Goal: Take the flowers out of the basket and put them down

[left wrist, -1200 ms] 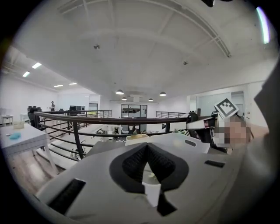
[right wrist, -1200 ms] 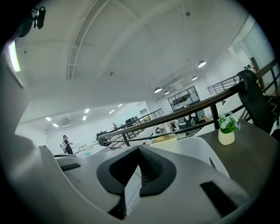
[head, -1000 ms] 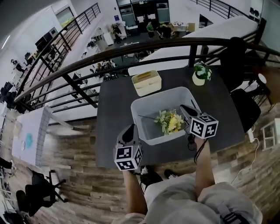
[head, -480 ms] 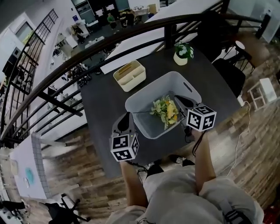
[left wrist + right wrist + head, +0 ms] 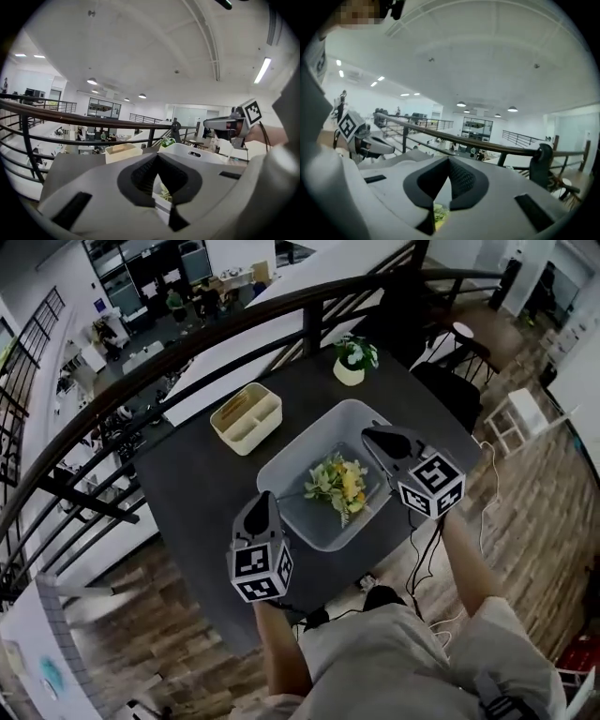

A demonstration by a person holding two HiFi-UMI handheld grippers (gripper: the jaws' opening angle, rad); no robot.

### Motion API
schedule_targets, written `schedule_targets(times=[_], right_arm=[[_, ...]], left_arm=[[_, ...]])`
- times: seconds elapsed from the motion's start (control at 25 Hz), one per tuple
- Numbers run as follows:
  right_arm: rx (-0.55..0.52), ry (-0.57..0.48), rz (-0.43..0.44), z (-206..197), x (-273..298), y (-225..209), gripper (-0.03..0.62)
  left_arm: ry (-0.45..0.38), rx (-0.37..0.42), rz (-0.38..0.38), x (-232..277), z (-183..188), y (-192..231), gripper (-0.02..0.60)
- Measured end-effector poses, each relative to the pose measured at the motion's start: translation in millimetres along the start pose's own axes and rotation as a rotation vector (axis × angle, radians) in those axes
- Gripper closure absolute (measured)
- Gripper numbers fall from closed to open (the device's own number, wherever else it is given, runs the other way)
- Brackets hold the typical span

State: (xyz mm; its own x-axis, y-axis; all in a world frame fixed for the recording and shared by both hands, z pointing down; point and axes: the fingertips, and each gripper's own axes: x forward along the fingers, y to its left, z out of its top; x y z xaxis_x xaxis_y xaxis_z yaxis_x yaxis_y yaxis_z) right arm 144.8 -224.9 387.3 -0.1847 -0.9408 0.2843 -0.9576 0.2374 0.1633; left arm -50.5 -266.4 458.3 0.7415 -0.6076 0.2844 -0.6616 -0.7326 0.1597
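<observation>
1. Looking down from the head view, the dark worktop [image 5: 187, 484] has the pale basket [image 5: 352, 418] pretty much in the middle. The flowers [image 5: 337, 486], a yellow and green bunch, are lying inside it on the bottom, so they haven't been taken out.
2. The left claw [image 5: 262, 498] sits at about 8 o'clock from the basket, right by its near-left wall. It's outside the basket and I can't tell whether it touches.
3. In the left gripper view that claw [image 5: 157, 157] is clenched, tips together with nothing pinched. Through the slit under the tips you get the basket wall [image 5: 197, 157] and a bit of the flowers [image 5: 164, 191] beyond it.
4. The right claw [image 5: 370, 434] is over the far-right part of the basket, roughly 1 o'clock from the flowers and clear of them.
5. The right gripper view shows that claw [image 5: 449, 161] clamped shut too and empty. A scrap of the flowers [image 5: 436, 213] peeks through the gap low down, not between the pads.
6. Each claw catches the other. The right one [image 5: 225, 124] shows at 2 o'clock in the left gripper view, and the left one [image 5: 370, 140] at 9 o'clock in the right gripper view.
7. Other stuff on the worktop: a beige caddy [image 5: 247, 416] at 10 o'clock from the basket and a small potted plant [image 5: 354, 360] at about 12 o'clock, both well apart from it.
8. A dark railing [image 5: 281, 310] curves round the far side of the worktop.
</observation>
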Motion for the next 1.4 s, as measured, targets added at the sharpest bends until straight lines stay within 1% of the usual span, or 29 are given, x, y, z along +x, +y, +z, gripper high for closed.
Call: schedule_targets(times=[0.08,0.16,0.28,0.36,0.44,0.56,0.64,0.68,0.72,0.88,0.96,1.0,1.04,1.08,1.12,1.28,1.36,1.4], right_arm=[[-0.086,0.036,0.059,-0.7,18.4,8.4,0.571],[-0.133,0.081,0.128,-5.6,36.3,17.5,0.572],[-0.242,0.206,0.26,-27.9,57.6,42.0,0.568],[-0.326,0.296,0.338,-50.3,68.4,54.0,0.566],[-0.382,0.354,0.399,-74.5,81.9,63.6,0.563],[-0.439,0.404,0.491,-106.4,101.3,80.8,0.562],[-0.471,0.453,0.562,-126.2,109.4,90.0,0.557],[-0.49,0.479,0.596,-136.8,113.7,93.2,0.542],[-0.51,0.505,0.629,-147.5,118.2,95.7,0.513],[-0.557,0.566,0.732,-182.3,134.1,108.1,0.507],[-0.576,0.607,0.791,-198.5,137.0,116.5,0.479],[-0.588,0.638,0.827,-206.7,136.3,121.5,0.434],[-0.604,0.671,0.863,-214.3,135.4,126.5,0.364],[-0.624,0.699,0.893,-220.9,135.3,131.3,0.332],[-0.646,0.72,0.913,-226.8,136.6,135.4,0.315],[-0.717,0.799,0.938,-256.6,148.5,141.2,0.315],[-0.737,0.851,0.935,-270.9,152.4,141.3,0.315],[-0.755,0.865,0.929,-275.7,154.4,141.1,0.316]], left_arm=[[0.005,0.01,-0.026,3.0,-5.5,-2.5,0.558],[0.016,0.01,-0.05,7.4,-13.6,-2.9,0.558],[0.034,-0.004,-0.066,12.4,-22.3,3.8,0.558],[0.03,-0.019,-0.058,18.2,-24.4,10.0,0.558],[0.028,-0.031,-0.038,23.3,-29.7,18.9,0.558],[0.042,-0.036,0.001,25.2,-39.8,31.7,0.558],[0.04,-0.044,0.007,26.1,-42.6,33.1,0.558],[0.033,-0.049,0.007,26.1,-42.8,32.6,0.558],[0.026,-0.052,0.009,25.7,-42.5,31.8,0.558],[-0.001,-0.043,0.027,27.3,-41.7,32.1,0.558],[-0.001,-0.022,0.041,29.7,-43.0,35.0,0.558],[0.007,-0.012,0.05,30.1,-44.3,37.3,0.558],[0.02,-0.006,0.059,29.8,-45.9,40.4,0.558],[0.029,-0.004,0.068,29.4,-47.3,44.5,0.558],[0.027,-0.002,0.076,29.1,-48.0,49.4,0.558],[0.026,-0.004,0.107,24.2,-53.0,65.8,0.558],[0.022,-0.028,0.113,20.9,-57.1,71.5,0.558],[0.015,-0.055,0.109,20.4,-59.5,74.3,0.558]])
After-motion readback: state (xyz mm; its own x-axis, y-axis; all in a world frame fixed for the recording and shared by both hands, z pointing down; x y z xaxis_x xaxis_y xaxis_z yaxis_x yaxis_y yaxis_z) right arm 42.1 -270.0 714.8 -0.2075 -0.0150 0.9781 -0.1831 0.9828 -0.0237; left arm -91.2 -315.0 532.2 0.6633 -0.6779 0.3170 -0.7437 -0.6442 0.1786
